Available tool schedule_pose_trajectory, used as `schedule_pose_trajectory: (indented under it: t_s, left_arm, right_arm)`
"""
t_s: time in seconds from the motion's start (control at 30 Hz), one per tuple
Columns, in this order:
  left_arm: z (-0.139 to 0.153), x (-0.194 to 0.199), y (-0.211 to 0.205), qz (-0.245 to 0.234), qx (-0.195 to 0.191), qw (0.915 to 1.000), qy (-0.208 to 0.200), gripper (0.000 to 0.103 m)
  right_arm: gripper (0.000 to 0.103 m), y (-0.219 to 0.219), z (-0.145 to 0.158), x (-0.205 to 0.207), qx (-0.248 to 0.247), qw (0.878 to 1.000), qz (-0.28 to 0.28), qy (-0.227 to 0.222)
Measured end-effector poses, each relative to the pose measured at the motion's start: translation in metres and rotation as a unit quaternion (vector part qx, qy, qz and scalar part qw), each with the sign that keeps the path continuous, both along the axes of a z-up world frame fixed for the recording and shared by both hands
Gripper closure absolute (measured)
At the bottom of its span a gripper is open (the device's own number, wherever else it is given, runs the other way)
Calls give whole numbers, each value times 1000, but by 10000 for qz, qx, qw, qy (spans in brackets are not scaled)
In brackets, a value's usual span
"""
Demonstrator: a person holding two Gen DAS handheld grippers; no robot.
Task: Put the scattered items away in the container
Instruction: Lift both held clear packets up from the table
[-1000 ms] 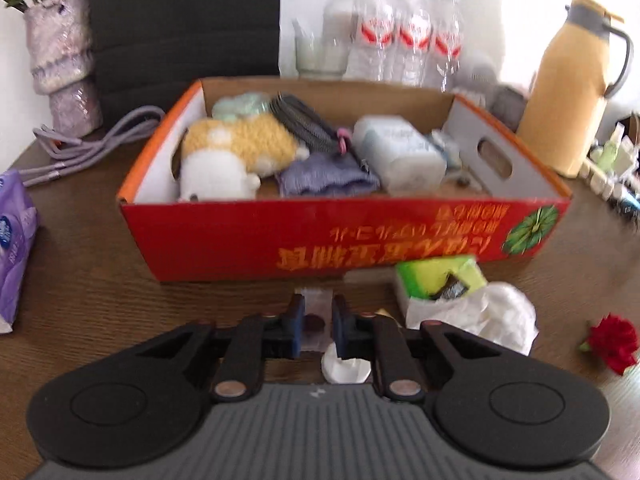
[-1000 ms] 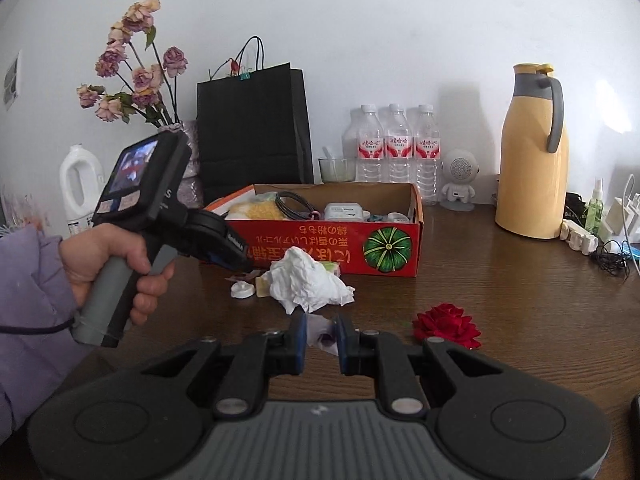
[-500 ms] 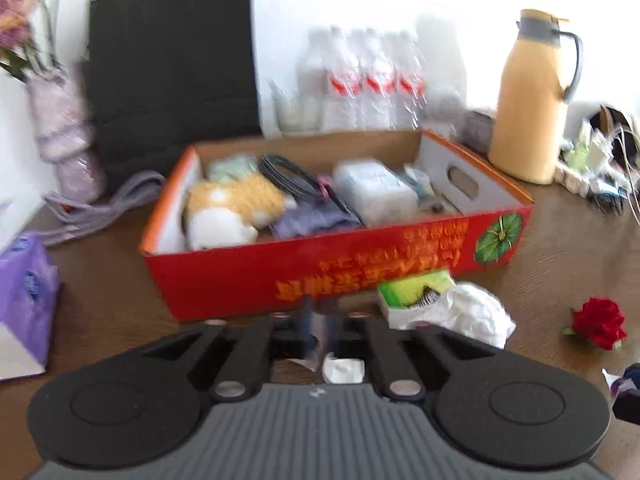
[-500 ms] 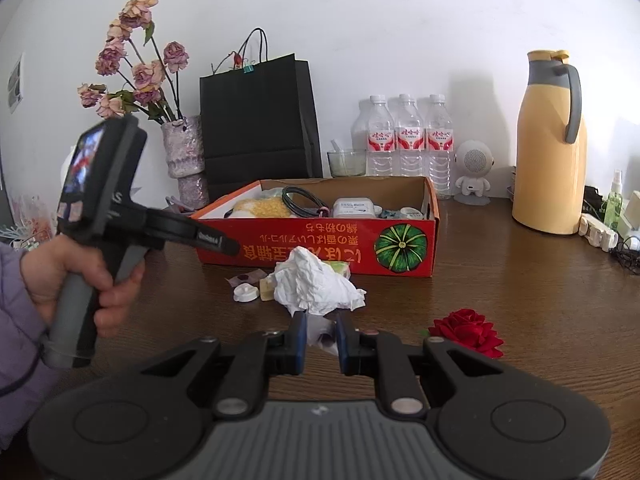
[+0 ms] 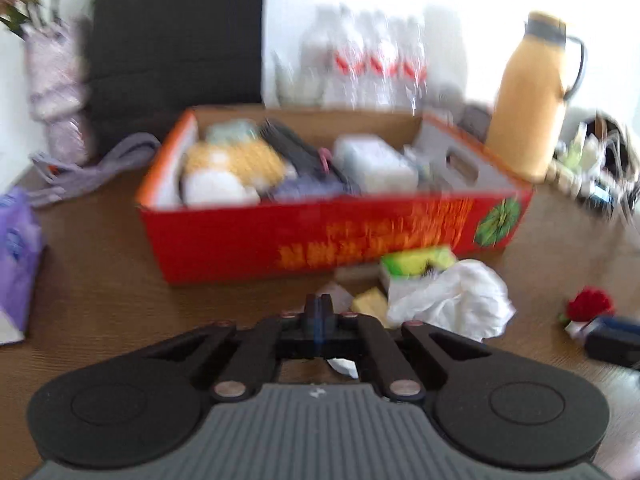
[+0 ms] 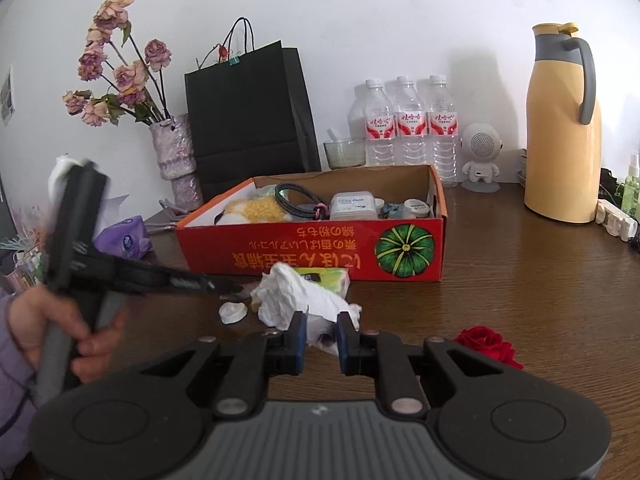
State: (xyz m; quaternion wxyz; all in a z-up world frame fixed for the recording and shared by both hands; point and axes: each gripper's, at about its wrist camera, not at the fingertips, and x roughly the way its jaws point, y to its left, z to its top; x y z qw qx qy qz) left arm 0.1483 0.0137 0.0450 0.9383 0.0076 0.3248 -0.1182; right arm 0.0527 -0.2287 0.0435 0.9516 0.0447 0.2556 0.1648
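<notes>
Three water bottles point(image 6: 410, 120) behind one box point(image 6: 312, 248); left gripper point(image 5: 319, 312) closed empty, right gripper point(image 6: 320, 340) clamps something small and white

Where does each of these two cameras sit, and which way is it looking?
Left wrist view: sits on the left gripper, looking along its shut fingers at the red box; only the gripper shows.
Right wrist view: sits on the right gripper, facing the crumpled white tissue and the box; the person's left hand and purple sleeve show at left, carrying the other gripper.
Shared: box, tissue, red rose, yellow jug, water bottles.
</notes>
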Motion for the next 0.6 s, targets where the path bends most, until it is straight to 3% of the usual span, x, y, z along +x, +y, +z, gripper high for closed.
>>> schedule_pose_trajectory:
  t_s: [0.07, 0.13, 0.17, 0.2, 0.23, 0.27, 0.3, 0.33, 0.4, 0.53, 0.6]
  left_arm:
    - [18, -17, 6, -56, -174, 9996, -208, 102]
    - [26, -20, -1, -331, 59, 9992, -204, 102]
    - [23, -17, -8, -555, 273, 9979, -189, 93]
    - [17, -10, -14, -756, 491, 9957, -216, 69]
    - [10, 0, -18, -872, 733, 9934, -162, 52]
    - [3, 13, -21, -904, 940, 9914, -49, 44]
    - [-4, 28, -21, -863, 1085, 9903, 130, 63]
    - [-10, 40, -21, -883, 1113, 9891, 397, 72]
    - [-16, 57, -13, -997, 751, 9890, 790, 82]
    - [-15, 52, -11, -1041, 707, 9892, 758, 84]
    - [-9, 38, -6, -882, 589, 9928, 550, 86]
  right_arm:
    - [88, 0, 0, -2, -13, 10000, 7, -2]
    - [88, -1, 0, -3, 10, 10000, 18, -2]
    - [88, -1, -1, -3, 20, 10000, 14, 11]
    - [88, 0, -3, -1, 29, 10000, 12, 29]
    - [88, 1, -4, 0, 41, 10000, 27, 53]
    - [88, 1, -5, 1, 47, 10000, 38, 76]
    - [88, 2, -5, 0, 42, 9999, 46, 88]
    - [88, 3, -4, 0, 30, 9999, 63, 86]
    - [88, 4, -3, -3, 9, 9999, 94, 69]
    - [88, 5, -4, -2, 3, 9999, 123, 101]
    - [88, 5, -6, 1, 32, 9998, 126, 139]
